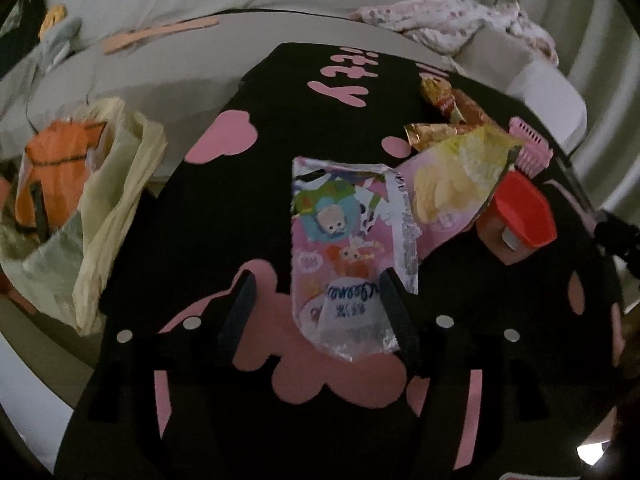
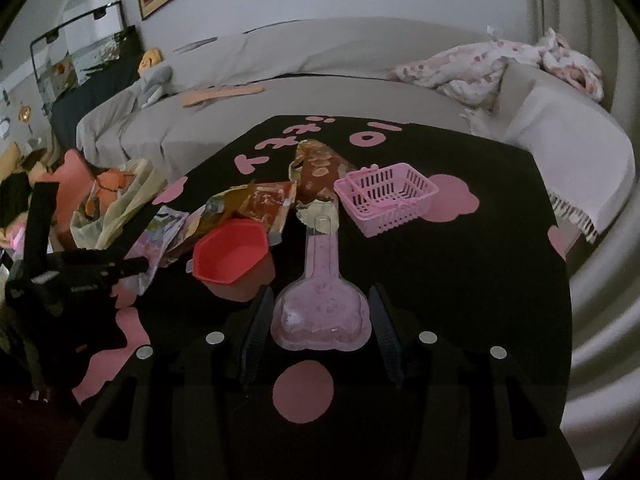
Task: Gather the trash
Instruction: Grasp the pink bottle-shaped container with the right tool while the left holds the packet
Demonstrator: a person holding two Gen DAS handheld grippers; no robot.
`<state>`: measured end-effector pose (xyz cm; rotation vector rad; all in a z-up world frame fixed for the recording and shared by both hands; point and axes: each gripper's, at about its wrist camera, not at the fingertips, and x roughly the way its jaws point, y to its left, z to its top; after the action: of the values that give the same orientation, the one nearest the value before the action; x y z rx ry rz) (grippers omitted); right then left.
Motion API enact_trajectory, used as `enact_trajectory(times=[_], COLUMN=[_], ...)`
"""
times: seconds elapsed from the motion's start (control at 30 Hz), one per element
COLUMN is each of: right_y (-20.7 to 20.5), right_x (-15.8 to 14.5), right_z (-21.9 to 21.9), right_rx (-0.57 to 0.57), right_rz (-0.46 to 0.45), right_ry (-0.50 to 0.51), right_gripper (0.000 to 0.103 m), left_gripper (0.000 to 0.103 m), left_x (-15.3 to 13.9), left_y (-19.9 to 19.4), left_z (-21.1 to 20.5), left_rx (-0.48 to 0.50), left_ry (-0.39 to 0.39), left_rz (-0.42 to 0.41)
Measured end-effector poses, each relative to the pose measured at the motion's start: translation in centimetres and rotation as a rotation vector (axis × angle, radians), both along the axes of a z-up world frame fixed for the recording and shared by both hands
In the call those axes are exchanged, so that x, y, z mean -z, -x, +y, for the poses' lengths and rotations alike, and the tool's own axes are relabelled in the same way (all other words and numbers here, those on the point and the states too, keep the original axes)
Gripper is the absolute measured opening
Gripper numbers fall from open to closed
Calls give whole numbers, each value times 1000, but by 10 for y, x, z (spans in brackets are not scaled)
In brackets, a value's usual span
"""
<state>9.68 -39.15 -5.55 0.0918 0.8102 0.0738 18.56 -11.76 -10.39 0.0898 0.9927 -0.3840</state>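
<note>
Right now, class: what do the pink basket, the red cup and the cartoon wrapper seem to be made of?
Pink basket: moulded plastic, matte, with slotted walls.
Red cup: probably plastic or silicone, smooth, thin even rim.
Cartoon wrapper: printed foil-like film, glossy and creased, with a silvery torn end.

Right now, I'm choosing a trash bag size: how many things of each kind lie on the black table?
Snack wrappers: 4, as far as their overlap lets me tell
Red cup: 1
Pink basket: 1
Clear plastic shell: 1
Total: 7
</note>
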Motion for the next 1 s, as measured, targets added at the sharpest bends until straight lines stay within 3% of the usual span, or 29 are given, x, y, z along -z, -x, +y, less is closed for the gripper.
enact_trajectory(times=[0.2, 0.23, 0.27, 0.37, 0.4, 0.57, 0.87, 1.0], right_y=[3, 4, 5, 8, 9, 18, 35, 41], right_x=[3, 3, 3, 2, 1, -9, -32, -43], right_z=[-8, -9, -11, -13, -13, -11, -3, 6], right_rx=[22, 27, 29, 35, 35, 35, 20, 1], right_rz=[-10, -13, -15, -24, -27, -64, -128, -151], right_ry=[-30, -37, -42, -56, -58, -59, -43, -15], right_gripper=[47, 47, 47, 47, 47, 47, 47, 47], left_gripper=[64, 59, 44, 15, 12, 6, 4, 8], left_x=[1, 0, 0, -4, -5, -24, -72, -66], left_y=[-5, -5, -4, 2, 4, 18, 39, 38], left_z=[-15, -15, -16, -16, -14, 0, 30, 38], left_rx=[13, 15, 21, 39, 41, 18, -13, -12], left_ry=[-44, -41, -38, -13, 5, 75, 191, 249], left_rz=[-11, -12, -15, -9, -2, -47, -151, -92])
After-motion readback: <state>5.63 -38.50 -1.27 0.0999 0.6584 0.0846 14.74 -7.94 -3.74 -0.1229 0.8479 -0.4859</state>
